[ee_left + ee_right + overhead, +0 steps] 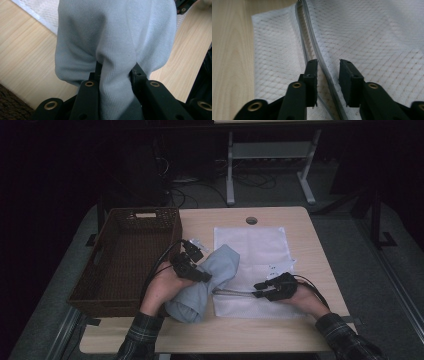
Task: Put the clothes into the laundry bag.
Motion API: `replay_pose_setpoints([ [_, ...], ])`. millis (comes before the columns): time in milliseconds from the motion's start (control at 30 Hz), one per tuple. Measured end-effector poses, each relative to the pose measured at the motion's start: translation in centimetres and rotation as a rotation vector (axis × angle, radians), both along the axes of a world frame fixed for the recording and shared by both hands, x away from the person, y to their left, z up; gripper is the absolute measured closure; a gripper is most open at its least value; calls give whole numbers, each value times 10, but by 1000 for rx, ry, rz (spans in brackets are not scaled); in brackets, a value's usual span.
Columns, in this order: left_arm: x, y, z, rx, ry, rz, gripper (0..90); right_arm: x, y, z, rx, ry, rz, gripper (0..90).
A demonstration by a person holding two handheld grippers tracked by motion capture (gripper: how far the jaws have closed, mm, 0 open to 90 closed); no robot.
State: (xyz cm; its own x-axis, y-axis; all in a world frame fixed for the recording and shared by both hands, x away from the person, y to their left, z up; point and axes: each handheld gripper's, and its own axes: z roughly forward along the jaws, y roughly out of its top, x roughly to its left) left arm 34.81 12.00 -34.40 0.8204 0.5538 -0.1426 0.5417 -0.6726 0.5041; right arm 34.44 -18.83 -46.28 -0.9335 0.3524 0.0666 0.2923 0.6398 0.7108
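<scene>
A light grey-blue garment (220,262) lies bunched at the left edge of a white mesh bag (252,247) on the wooden table. My left gripper (204,276) is shut on a fold of the garment (115,37), which bulges up out of the jaws (116,68). My right gripper (257,290) lies low at the bag's near left part. In the right gripper view its jaws (328,66) stand apart over the mesh bag (374,37), with the grey zipper edge (312,42) running between them and untouched by the pads.
A brown wicker basket (142,211) stands at the table's left edge, beside my left hand. A small crumpled clear wrapper (197,241) lies behind the garment. A round cable hole (251,220) sits near the table's far edge. Bare wood (200,330) runs along the front.
</scene>
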Motion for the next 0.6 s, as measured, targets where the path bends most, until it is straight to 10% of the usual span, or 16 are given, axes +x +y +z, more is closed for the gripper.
replay_pose_setpoints([
  [267, 1, -1, -2, 3, 9, -3, 735, 3, -3, 4, 34, -14, -42, 856],
  [600, 1, -1, -3, 3, 14, -3, 735, 7, -4, -2, 44, 5, -31, 746],
])
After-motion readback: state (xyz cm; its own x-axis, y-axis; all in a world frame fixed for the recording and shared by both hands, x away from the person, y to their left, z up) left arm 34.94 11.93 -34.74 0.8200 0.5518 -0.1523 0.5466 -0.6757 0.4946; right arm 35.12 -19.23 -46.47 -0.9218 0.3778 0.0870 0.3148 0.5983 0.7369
